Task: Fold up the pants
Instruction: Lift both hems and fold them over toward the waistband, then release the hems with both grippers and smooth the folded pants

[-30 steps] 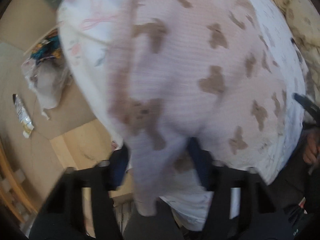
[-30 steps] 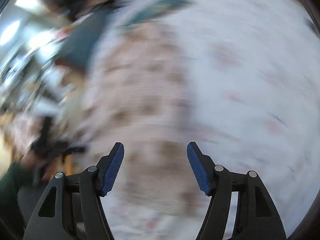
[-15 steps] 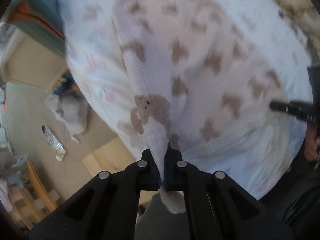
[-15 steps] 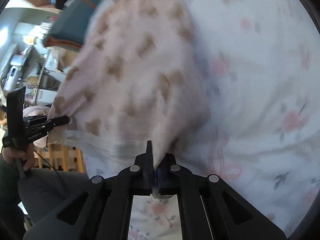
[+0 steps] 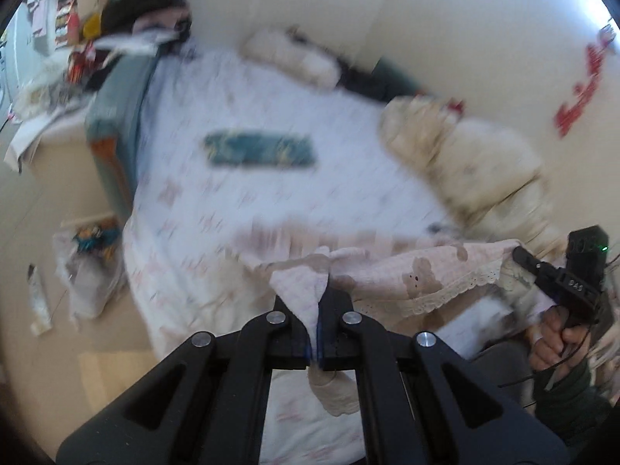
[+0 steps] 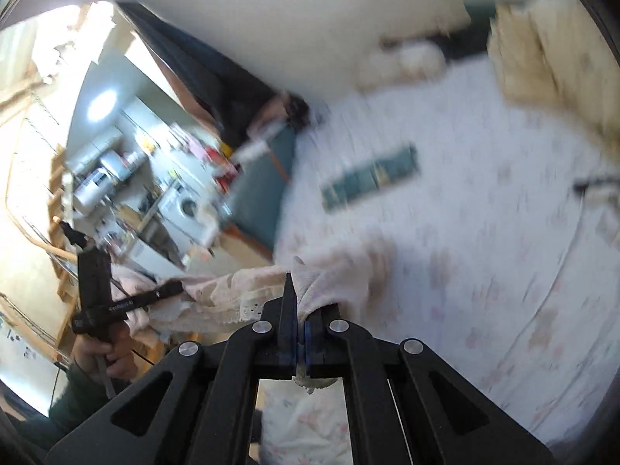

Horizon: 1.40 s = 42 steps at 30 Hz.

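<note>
Left wrist view: left gripper (image 5: pixel 316 343) has its jaws pressed together on a corner of the pants (image 5: pixel 418 275), pink cloth with brown bear prints and a lace hem. The cloth rises out of the pinch and runs off rightward, stretched in the air above the bed (image 5: pixel 217 209), to the right gripper (image 5: pixel 521 255), which bites the far end of the same edge. A hand (image 5: pixel 554 339) holds that tool. Much of the bedsheet and a teal folded item (image 5: pixel 259 151) on it are motion-blurred; cream bedding (image 5: pixel 476 155) is heaped near the wall. Right wrist view: the right gripper (image 6: pixel 296 343) is likewise clamped shut on a bunch of the pants (image 6: pixel 329 275); the lace edge runs left to the left gripper (image 6: pixel 176 288), closed on its end. The bed (image 6: pixel 484 255) lies beyond and below; how much cloth hangs under the held edge is hidden. Judgement: the step in hand is the lift-and-spread, the garment held up by one edge between both tools, no fold yet visible. Next move likely calls for keeping both pinches firm and level, carrying the edge out over the sheet short of the teal item, and lowering so the cloth lands flat without bunching.
</note>
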Available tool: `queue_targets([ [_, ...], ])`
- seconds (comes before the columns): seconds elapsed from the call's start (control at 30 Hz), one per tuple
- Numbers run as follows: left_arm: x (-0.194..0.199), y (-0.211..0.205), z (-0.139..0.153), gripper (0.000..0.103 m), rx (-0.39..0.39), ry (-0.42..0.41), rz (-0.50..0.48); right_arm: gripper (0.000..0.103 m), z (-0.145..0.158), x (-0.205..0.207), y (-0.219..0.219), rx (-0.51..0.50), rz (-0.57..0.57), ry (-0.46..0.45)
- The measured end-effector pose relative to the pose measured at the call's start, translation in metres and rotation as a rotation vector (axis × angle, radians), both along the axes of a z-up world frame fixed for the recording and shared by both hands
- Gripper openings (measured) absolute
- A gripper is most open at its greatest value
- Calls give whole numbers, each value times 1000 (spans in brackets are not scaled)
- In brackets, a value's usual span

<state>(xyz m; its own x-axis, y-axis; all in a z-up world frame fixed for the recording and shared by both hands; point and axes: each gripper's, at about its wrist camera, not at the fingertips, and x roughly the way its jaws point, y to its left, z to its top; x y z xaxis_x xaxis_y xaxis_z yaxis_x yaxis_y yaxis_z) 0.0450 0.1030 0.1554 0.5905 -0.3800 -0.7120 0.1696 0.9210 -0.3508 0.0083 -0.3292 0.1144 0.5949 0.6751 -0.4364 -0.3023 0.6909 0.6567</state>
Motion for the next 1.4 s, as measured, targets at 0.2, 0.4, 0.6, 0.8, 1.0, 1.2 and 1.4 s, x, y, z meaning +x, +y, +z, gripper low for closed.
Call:
queue_targets([
  [0.2,-7,-8,66,0,-87,-115,7,1,76,1,-16,40,-37,-95],
  [0.4,37,-24,64,0,-34,-105,41,1,98,53,-8,-30,-65,-78],
  [0.6,86,-30,75,0,-18,-158,89,1,98,123,2,-63,-92,-69],
  [0.8,69,-20,90,1,-61,-254,80,1,123,127,2,-44,-98,-161],
  [1.0,41,-16,10,1,-99,-56,67,1,73,99,3,-68,-62,-92],
  [1.2,5,-39,-169,1,49,366,41,1,-93,52,-2,-67,-81,239],
  [1.4,-15,-51,-300,2,225,674,31,1,-248,26,17,-241,-77,663],
])
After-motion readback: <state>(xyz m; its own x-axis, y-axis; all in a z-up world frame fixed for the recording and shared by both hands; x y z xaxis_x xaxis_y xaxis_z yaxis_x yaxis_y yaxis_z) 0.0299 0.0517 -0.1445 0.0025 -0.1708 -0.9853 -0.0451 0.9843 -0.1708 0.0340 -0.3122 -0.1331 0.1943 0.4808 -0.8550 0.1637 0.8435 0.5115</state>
